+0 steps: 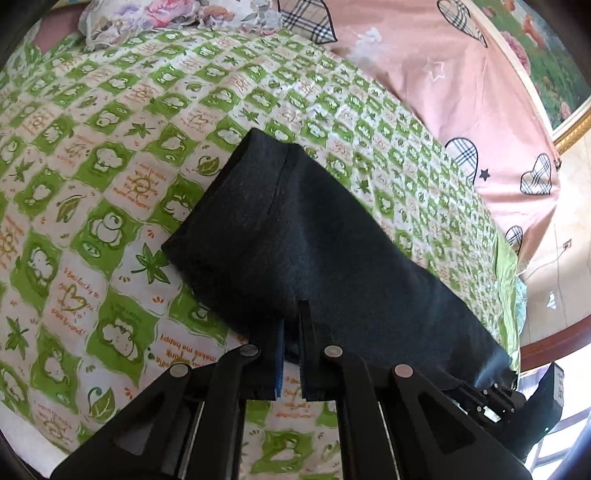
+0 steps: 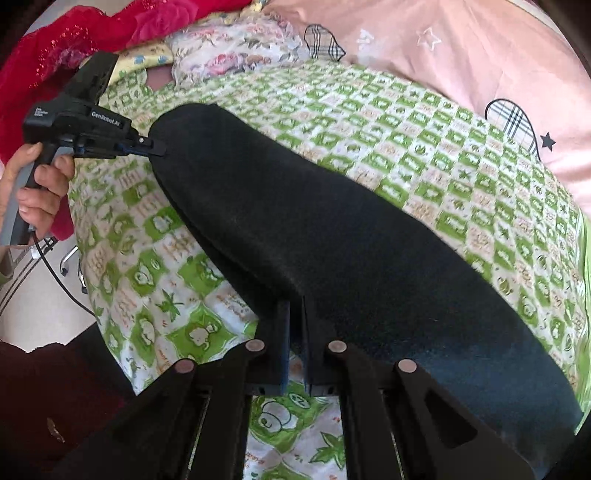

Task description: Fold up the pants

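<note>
The black pants (image 1: 295,240) lie folded in a long strip on a green and white patterned sheet (image 1: 92,184). My left gripper (image 1: 291,317) is shut on the near edge of the pants. In the right wrist view the pants (image 2: 332,240) stretch from upper left to lower right. My right gripper (image 2: 295,314) is shut on their near edge. The left gripper (image 2: 153,147) also shows there, held by a hand at the strip's far left end. The right gripper's body (image 1: 498,402) shows at the lower right of the left wrist view.
A pink quilt (image 1: 461,92) with plaid hearts lies along the far side of the bed. A floral pillow (image 1: 166,14) sits at the head. Red fabric (image 2: 55,55) is piled at the left. The bed edge and floor (image 2: 29,295) are at the left.
</note>
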The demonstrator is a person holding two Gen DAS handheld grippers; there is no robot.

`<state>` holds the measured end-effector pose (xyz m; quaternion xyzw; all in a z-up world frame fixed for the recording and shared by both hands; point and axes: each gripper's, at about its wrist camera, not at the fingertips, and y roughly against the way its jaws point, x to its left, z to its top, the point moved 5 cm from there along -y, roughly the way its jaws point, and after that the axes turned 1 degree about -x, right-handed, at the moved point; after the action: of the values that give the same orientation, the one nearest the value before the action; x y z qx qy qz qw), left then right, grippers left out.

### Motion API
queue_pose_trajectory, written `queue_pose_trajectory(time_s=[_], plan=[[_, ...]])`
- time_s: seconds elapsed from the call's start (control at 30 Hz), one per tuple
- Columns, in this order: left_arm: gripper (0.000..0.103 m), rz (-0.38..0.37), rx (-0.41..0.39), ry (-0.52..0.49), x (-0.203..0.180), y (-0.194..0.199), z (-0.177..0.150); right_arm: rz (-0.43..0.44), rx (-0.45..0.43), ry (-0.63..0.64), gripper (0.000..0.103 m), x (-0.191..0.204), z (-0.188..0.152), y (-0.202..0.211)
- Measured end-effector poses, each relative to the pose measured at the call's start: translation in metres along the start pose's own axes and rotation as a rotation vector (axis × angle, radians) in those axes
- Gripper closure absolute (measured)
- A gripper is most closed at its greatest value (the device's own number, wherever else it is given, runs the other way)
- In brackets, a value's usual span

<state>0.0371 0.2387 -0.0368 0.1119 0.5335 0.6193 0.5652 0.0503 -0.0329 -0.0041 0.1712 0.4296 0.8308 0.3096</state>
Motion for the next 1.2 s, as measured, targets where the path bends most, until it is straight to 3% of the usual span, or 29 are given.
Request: queue_pose_trajectory(time_s=[0.13, 0.23, 0.27, 0.37, 0.4, 0.6, 0.73, 0.87, 1.03, 1.2], plan=[[0.095, 0.008, 0.020, -0.003, 0.007, -0.006, -0.007, 0.017, 0.023, -0.025, 0.096, -0.003, -0.005, -0.004], [0.089, -0.003, 0.024, 0.012, 0.013, -0.002, -0.010, 0.030, 0.026, -0.036, 0.089, -0.003, -0.004, 0.000], [0.083, -0.003, 0.020, 0.006, 0.014, 0.002, -0.012, 0.039, 0.020, -0.042, 0.087, -0.002, -0.003, 0.002], [0.045, 0.020, 0.002, -0.019, 0.014, 0.015, -0.012, 0.098, -0.027, -0.090, 0.066, -0.003, 0.003, 0.016], [0.044, 0.030, -0.008, -0.021, 0.015, 0.019, -0.011, 0.112, -0.052, -0.112, 0.058, -0.006, 0.008, 0.022], [0.031, 0.060, 0.020, 0.046, 0.028, 0.011, 0.000, 0.148, -0.103, -0.290, 0.058, -0.044, 0.042, 0.019], [0.030, 0.055, 0.028, 0.119, 0.042, 0.006, 0.007, 0.163, -0.086, -0.385, 0.058, -0.077, 0.073, -0.004], [0.029, 0.067, 0.031, 0.131, 0.045, -0.001, 0.014, 0.209, -0.031, -0.401, 0.058, -0.095, 0.103, -0.043], [0.029, 0.093, 0.035, 0.116, 0.042, -0.012, 0.018, 0.275, 0.109, -0.343, 0.058, -0.089, 0.118, -0.096], [0.033, 0.118, 0.020, 0.073, 0.032, -0.022, 0.021, 0.307, 0.217, -0.240, 0.058, -0.065, 0.105, -0.118]])
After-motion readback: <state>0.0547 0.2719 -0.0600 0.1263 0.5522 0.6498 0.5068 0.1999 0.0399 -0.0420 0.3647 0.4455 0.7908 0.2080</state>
